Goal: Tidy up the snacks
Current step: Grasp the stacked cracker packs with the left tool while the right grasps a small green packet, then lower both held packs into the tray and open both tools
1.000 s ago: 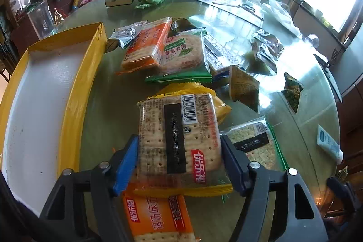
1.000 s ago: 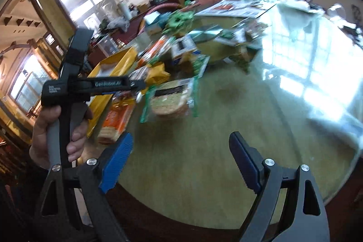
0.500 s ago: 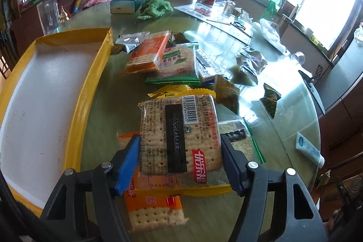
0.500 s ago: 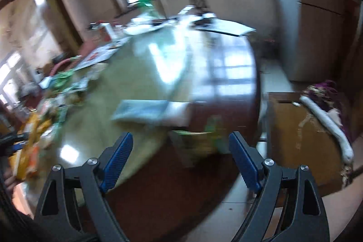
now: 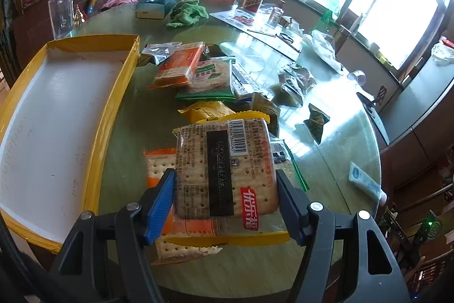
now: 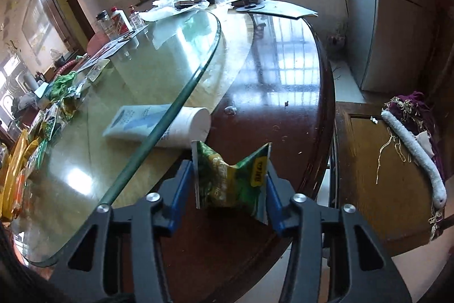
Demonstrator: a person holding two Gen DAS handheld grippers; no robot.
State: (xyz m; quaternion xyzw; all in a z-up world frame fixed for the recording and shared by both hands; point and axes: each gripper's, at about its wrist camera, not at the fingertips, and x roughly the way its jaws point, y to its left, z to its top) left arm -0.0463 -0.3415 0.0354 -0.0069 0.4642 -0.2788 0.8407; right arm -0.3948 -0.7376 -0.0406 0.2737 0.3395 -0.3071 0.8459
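The left gripper clamps a cracker pack across its width, one blue pad on each long side. The pack is held above the table, its long axis running straight away from the camera along the fingers, barcode end pointing toward the far pile and the red-labelled, yellow-edged end nearest the gripper. Its printed back faces up. Below it, lying flat on the glass tabletop, an orange cracker pack shows at the left and beneath. To the left sits a yellow-walled tray with a white floor, its long side beside the held pack. Farther off lie another orange pack, a green-edged pack and several dark foil packets.

The right gripper pinches a green snack bag between its pads, the bag crumpled into a V with both upper corners pointing up and its squeezed width spanning pad to pad. It hangs over the dark wooden table rim, just beside a white tube that lies under the edge of the glass top.
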